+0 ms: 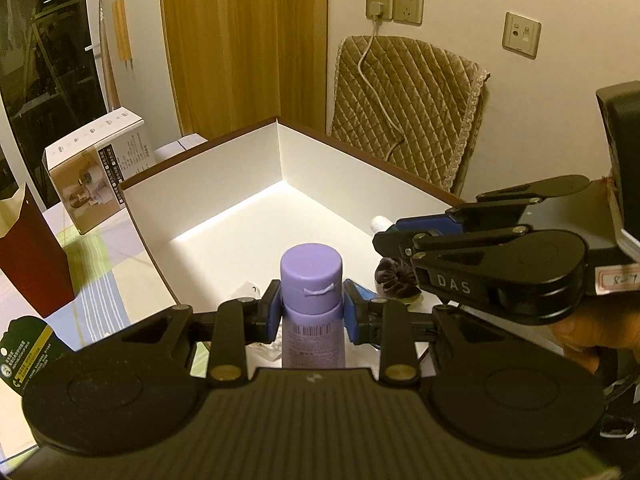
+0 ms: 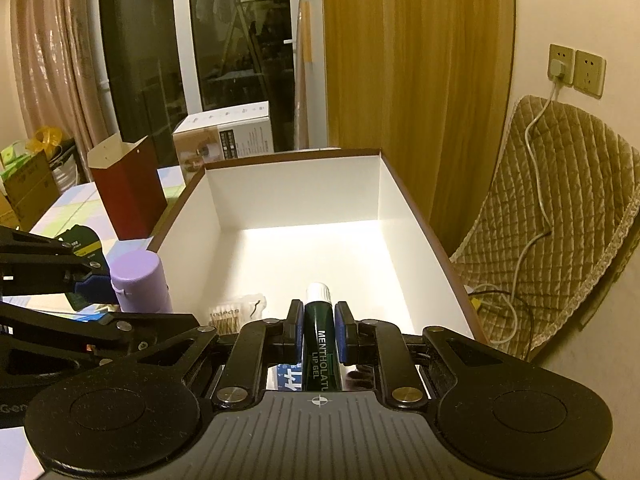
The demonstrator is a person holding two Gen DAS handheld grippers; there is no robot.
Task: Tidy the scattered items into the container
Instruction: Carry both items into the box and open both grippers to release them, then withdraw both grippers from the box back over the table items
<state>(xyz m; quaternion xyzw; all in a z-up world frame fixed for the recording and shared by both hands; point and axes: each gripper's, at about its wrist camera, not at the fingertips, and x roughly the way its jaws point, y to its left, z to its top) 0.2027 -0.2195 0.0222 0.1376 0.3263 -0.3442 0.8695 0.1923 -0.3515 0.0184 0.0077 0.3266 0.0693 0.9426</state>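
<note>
Left gripper [image 1: 311,308] clamps purple bottle [image 1: 311,280]; right gripper [image 2: 318,334] clamps lip-gel tube [image 2: 319,320].

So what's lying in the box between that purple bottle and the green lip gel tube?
In the right wrist view, a small packet of cotton swabs lies on the box floor between the purple bottle and the lip gel tube.

You face a cream wall [image 1: 440,8] with 2 sockets [image 1: 394,6], 1 holding a white plug [image 1: 375,10]. A quilted tan chair back [image 1: 412,108] leans against it. Left of that hang ochre curtains [image 2: 416,52], then a dark glass door [image 2: 240,40] showing night.
</note>
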